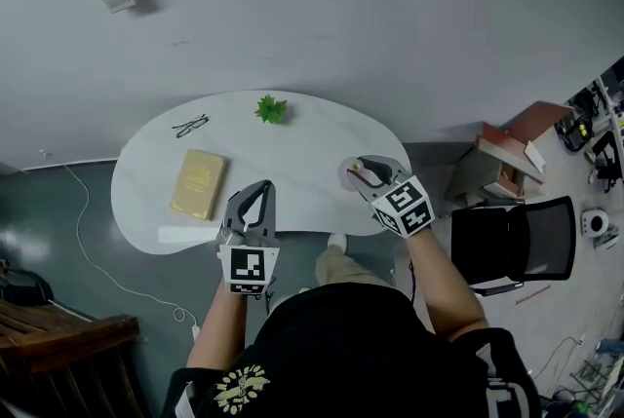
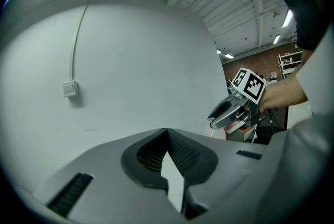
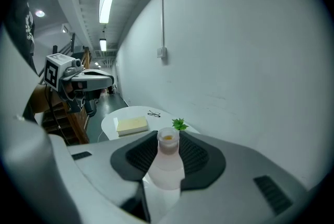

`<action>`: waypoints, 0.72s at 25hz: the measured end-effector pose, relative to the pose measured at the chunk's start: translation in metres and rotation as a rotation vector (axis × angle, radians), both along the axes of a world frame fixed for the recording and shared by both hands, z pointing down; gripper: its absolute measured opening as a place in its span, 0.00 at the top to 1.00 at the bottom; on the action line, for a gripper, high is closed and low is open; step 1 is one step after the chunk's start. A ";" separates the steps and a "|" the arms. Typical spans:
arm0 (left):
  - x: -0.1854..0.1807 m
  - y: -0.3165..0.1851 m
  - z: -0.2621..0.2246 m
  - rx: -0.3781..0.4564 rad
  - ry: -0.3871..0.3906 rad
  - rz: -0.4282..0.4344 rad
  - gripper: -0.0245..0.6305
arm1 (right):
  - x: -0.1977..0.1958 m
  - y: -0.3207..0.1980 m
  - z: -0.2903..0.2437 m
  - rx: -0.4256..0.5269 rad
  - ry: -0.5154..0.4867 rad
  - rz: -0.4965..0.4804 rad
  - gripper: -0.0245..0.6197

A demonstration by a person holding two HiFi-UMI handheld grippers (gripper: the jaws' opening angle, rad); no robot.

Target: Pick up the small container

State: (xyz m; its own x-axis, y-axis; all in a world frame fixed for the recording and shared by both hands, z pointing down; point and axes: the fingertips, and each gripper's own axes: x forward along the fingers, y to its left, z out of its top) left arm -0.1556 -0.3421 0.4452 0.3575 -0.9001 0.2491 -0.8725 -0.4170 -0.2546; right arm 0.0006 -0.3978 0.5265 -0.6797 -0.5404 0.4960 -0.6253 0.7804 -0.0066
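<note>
The small container (image 3: 168, 163) is a translucent white bottle with an open neck. My right gripper (image 3: 168, 139) is shut on its body, the neck rising between the pads. In the head view the right gripper (image 1: 363, 168) holds the container (image 1: 353, 174) in the air over the right end of the white table (image 1: 312, 143). My left gripper (image 1: 261, 186) hovers at the table's near edge, to the right of the yellow book (image 1: 198, 183). In its own view the left gripper (image 2: 167, 131) has its tips touching and nothing between them.
Black glasses (image 1: 190, 125) and a small green plant (image 1: 271, 108) lie at the table's far side by the wall. A black chair (image 1: 512, 241) and a brown box (image 1: 502, 163) stand to the right. Wooden furniture (image 1: 58, 348) stands at lower left.
</note>
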 end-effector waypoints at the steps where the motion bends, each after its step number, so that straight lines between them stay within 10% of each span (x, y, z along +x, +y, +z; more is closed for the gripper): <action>1: -0.001 0.000 0.000 0.001 -0.002 0.000 0.96 | -0.001 0.000 -0.006 0.007 -0.002 -0.005 0.74; 18: -0.010 0.010 -0.022 0.025 0.044 -0.001 0.96 | -0.017 0.019 -0.085 0.089 -0.072 -0.051 0.75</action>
